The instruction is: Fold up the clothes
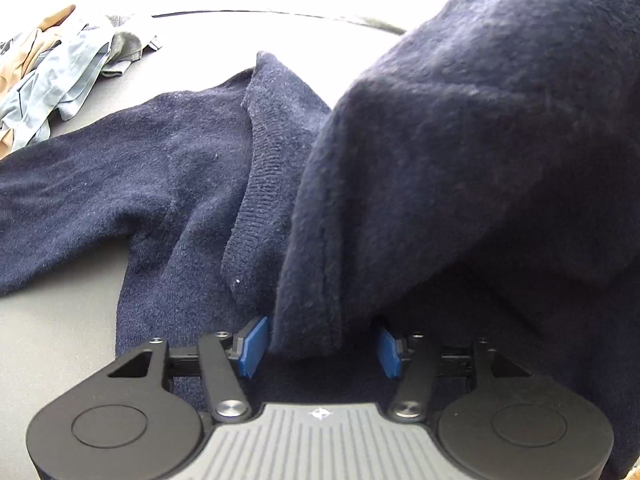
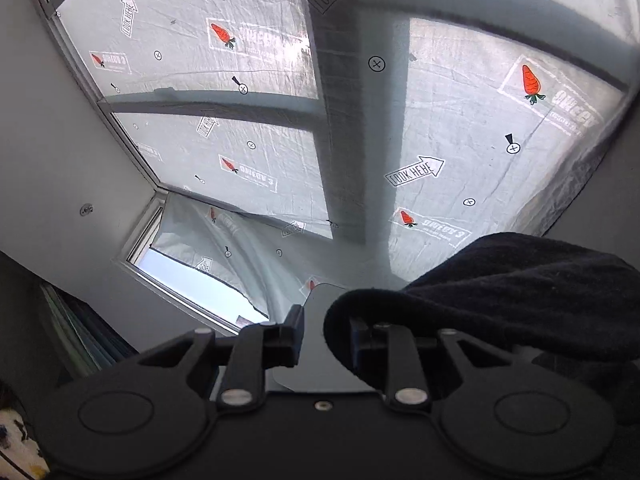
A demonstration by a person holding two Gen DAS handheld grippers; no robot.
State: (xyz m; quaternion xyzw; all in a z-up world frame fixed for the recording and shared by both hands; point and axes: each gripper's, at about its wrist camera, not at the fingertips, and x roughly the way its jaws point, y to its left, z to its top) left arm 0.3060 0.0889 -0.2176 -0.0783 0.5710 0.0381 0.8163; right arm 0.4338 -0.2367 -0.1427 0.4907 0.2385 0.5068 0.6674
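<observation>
A navy knit sweater (image 1: 168, 184) lies on the grey table (image 1: 48, 344), one sleeve stretched to the left. A thick fold of it (image 1: 460, 160) rises at the right and hangs down between my left gripper's (image 1: 320, 346) blue pads (image 1: 252, 346), which stand apart with cloth in the gap. In the right wrist view, my right gripper (image 2: 324, 340) points upward at the window. A dark fold of the sweater (image 2: 500, 292) is draped over its right finger (image 2: 360, 338), and the jaws stand apart.
A heap of light blue, tan and grey clothes (image 1: 56, 76) lies at the table's far left. The table's far edge (image 1: 280, 14) curves across the back. A window covered with printed plastic sheeting (image 2: 248, 128) fills the right wrist view.
</observation>
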